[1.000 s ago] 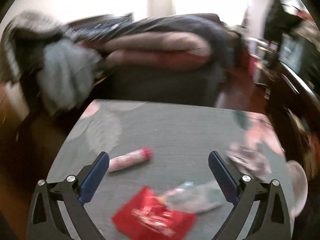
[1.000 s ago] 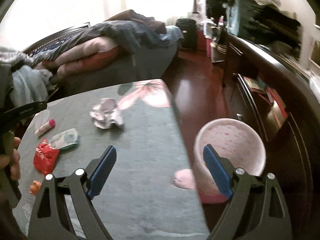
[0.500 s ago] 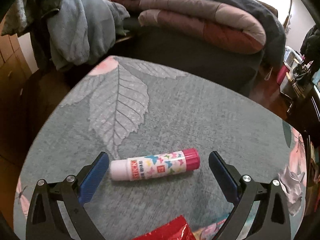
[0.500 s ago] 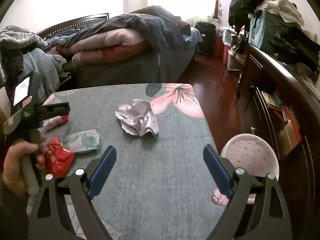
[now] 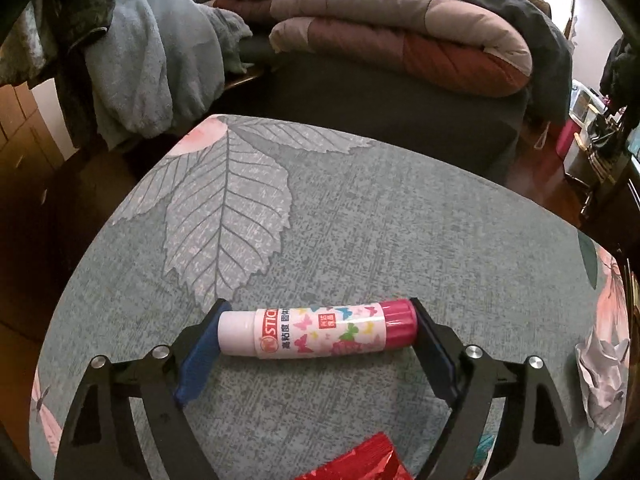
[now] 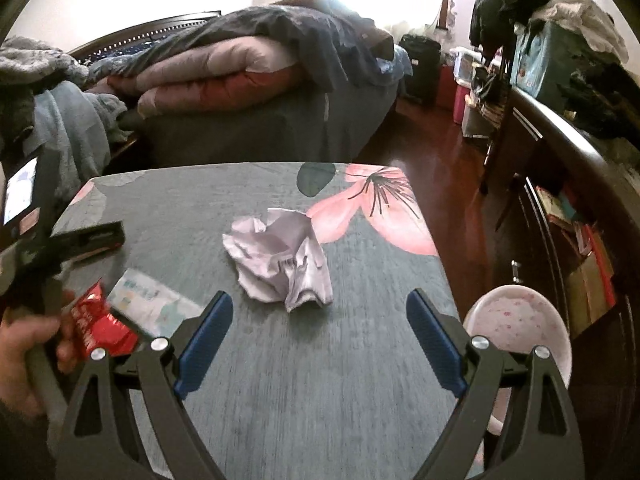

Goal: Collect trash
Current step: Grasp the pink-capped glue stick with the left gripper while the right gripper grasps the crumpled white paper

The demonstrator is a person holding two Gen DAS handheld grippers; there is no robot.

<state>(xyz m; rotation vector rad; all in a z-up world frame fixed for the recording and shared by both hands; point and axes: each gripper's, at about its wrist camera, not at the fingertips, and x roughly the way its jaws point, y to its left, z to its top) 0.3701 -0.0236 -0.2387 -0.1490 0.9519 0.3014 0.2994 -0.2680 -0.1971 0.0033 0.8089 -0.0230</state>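
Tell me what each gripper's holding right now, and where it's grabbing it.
The left gripper, jaws closing, clamps the glue stick lengthwise, end to end. The right gripper is open, holding nothing.

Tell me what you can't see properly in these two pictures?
- Glue stick: the right wrist view hides it behind the left gripper, whose jaws are closing on its ends.
- Red wrapper: cut off by the bottom edge in the left wrist view; partly behind the hand in the right.
- Crumpled paper: clipped at the left wrist view's rim.
- Pink bin: lower part hidden behind the right gripper.
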